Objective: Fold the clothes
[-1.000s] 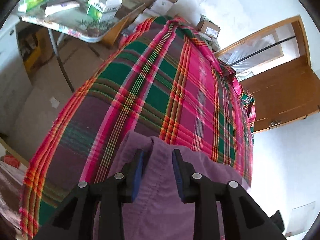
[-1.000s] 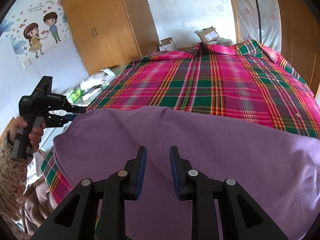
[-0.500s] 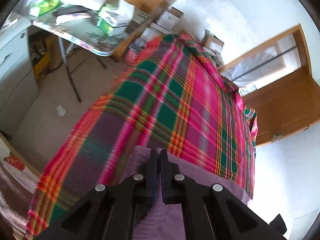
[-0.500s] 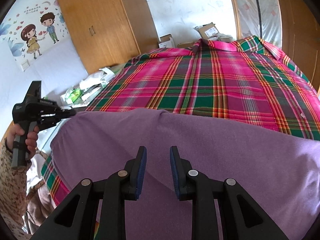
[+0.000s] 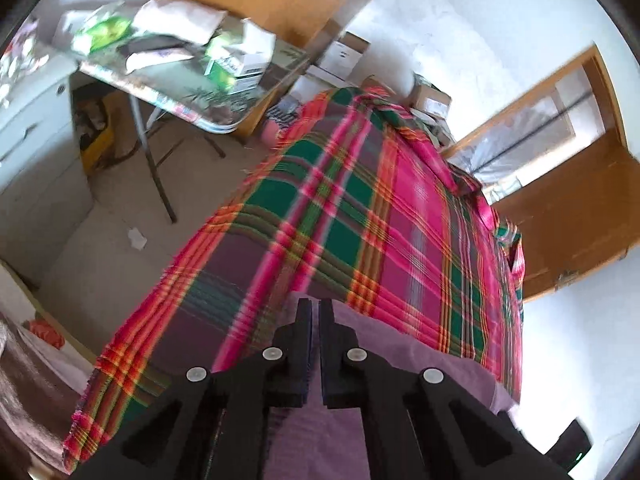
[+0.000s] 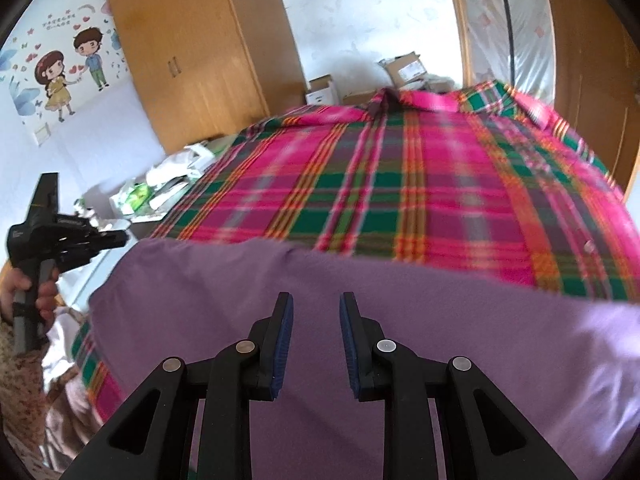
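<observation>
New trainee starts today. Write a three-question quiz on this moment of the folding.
1. True or false: the right claw is shut on the purple garment.
2. Which claw has its jaws nearly together at the garment's edge?
A. left claw
B. right claw
3. Fill in: the garment lies on a ____ bedspread.

Key: 1 false, it is open above the cloth; 2 A; 3 plaid.
</observation>
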### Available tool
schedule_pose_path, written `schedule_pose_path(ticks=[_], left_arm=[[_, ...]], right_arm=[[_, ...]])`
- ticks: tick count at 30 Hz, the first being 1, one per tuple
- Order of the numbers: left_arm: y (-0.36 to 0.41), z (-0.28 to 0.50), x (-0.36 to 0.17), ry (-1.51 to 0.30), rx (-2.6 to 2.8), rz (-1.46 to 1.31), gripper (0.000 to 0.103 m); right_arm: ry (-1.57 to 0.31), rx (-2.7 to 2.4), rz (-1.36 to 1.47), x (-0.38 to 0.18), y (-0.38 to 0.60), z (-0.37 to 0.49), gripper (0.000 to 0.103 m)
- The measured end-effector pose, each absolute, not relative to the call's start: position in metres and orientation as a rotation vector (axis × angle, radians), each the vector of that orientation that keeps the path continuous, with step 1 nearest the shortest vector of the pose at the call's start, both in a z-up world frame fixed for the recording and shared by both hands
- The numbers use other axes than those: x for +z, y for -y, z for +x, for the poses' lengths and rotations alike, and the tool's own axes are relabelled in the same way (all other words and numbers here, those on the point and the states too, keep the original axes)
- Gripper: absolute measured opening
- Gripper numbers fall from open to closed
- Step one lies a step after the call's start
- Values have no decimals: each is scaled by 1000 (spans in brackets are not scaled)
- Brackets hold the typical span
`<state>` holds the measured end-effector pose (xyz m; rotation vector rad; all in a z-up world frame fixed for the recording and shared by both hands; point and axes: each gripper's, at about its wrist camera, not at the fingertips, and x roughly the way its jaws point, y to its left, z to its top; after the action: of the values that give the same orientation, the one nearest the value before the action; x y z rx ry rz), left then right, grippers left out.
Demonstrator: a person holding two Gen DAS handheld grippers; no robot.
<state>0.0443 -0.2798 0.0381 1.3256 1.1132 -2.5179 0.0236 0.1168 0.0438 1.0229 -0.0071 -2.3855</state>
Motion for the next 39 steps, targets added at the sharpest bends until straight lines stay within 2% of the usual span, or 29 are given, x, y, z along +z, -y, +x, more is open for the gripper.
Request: schedule_pose_path(ticks=[4,6,12,18,24,30,35,39], left_arm=[[262,32,44,-1067,-2558,1367,3],[252,26,47,-1043,-2578,1387,7],[229,-7,49,-962,-2606,1493,13],[208,-39,41,-758,-2599,1601,15],[197,-48,30,-693,-2570,1705,15],[197,-38,26,-779,-2571,1700,15],[191,-38,33,-811,-2612,1691,15],[178,-44,34,-805,-2641,1723,15]], right_arm=[[-40,-2392,1023,53,-128,-5,25],[-60,-2336,1053,53,-126,-22,27],[0,-2049,1222,35,-110,-66,32],[-32,-1882,1264,25,-98,-74,32],[-37,-1725,1292,22,-91,-66,34],[-63,-1680,1302,25,-88,-58,34],[2,-1760,1326,23,-93,-76,34],[67,-1638,1377,9,-84,-73,34]])
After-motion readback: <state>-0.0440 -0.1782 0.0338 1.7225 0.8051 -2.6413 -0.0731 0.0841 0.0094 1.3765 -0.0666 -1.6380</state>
